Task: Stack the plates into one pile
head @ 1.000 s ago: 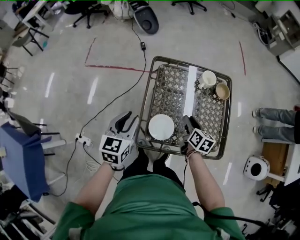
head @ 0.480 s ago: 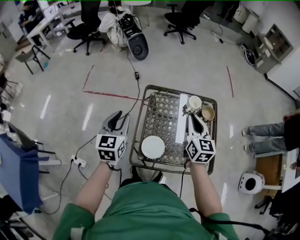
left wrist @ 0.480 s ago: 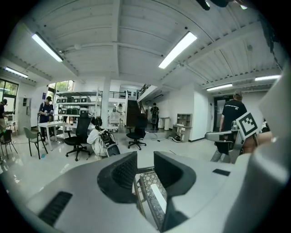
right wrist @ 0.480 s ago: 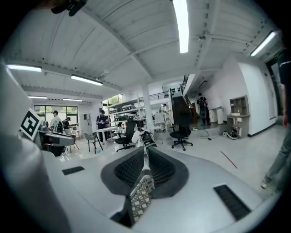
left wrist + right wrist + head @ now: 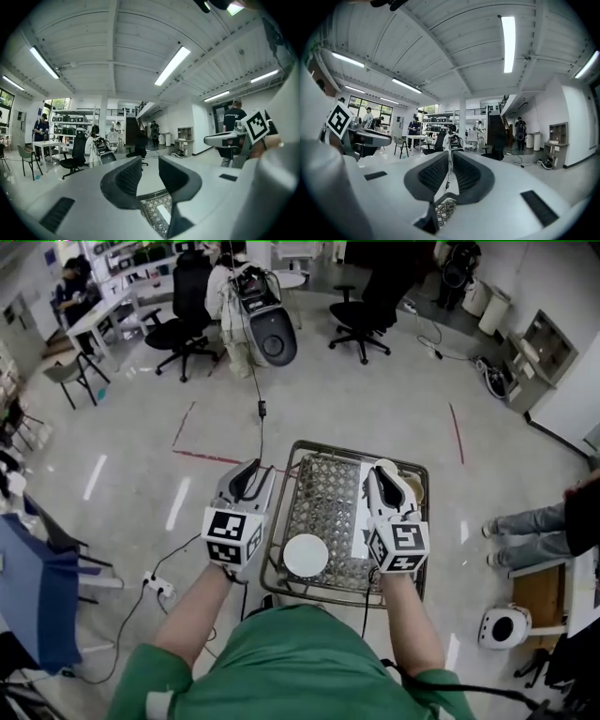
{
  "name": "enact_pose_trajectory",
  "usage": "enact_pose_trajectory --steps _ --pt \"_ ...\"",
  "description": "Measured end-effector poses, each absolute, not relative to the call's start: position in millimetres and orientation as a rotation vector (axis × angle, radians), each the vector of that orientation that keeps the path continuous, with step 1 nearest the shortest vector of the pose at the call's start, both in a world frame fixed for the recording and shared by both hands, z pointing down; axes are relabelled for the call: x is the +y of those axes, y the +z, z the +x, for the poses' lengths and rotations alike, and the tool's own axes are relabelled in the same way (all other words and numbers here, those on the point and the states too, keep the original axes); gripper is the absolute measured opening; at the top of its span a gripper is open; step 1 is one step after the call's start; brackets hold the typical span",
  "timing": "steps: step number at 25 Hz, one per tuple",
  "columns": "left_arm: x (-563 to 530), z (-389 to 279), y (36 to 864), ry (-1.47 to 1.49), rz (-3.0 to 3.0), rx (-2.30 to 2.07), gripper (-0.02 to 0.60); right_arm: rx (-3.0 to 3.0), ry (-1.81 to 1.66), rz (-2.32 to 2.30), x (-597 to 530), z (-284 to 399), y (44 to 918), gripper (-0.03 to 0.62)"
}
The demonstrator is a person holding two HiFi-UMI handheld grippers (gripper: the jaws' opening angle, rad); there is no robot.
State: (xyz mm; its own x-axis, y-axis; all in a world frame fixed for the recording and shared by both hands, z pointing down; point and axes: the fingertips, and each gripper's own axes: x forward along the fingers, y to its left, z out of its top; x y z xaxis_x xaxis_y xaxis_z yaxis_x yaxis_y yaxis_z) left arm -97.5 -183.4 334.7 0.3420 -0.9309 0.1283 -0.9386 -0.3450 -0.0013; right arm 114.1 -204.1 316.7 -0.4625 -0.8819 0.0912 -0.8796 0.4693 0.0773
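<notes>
The left tool (image 5: 246, 476) pointed level beside the wire cart (image 5: 279, 521), jaws partly apart and empty. The white plate (image 5: 306, 555) lay in the cart's near left corner. The right tool (image 5: 384, 479) pointed level over the cart, its jaws having just been closing to a slim gap, nothing between them.

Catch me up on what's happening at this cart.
A person in a green top holds a tool in each hand, level, by a metal wire-mesh cart. The left tool has its jaws apart and empty. The right tool has just been closing its jaws to a narrow gap, with nothing between them. One round white plate lies on the mesh near the person; neither tool touches it.
</notes>
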Motion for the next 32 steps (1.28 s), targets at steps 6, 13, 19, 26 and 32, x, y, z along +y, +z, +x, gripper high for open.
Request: enact_pose_trajectory --steps 6,13,19,26,32 --pt "-173.4 -88.8 309.3 0.092 2.558 -1.754 0.124 -2.644 -0.098 1.540 -189.8 107.2 293.6 0.051" --pt "-169.4 -85.7 303.6 0.090 2.583 -1.769 0.124 -2.623 -0.190 1.547 -185.8 105.8 287.2 0.052" --pt "-166.9 -90.7 302.1 0.087 2.583 -1.770 0.124 -2.608 -0.247 1.546 -182.9 100.6 285.8 0.052" --pt "-167.3 -89.8 301.0 0.089 2.594 -1.770 0.124 -2.604 -0.282 1.537 -181.8 96.7 282.9 0.052" --pt "-169.9 -91.6 301.5 0.092 2.600 -1.766 0.124 -2.605 -0.287 1.534 -183.9 95.0 281.7 0.051"
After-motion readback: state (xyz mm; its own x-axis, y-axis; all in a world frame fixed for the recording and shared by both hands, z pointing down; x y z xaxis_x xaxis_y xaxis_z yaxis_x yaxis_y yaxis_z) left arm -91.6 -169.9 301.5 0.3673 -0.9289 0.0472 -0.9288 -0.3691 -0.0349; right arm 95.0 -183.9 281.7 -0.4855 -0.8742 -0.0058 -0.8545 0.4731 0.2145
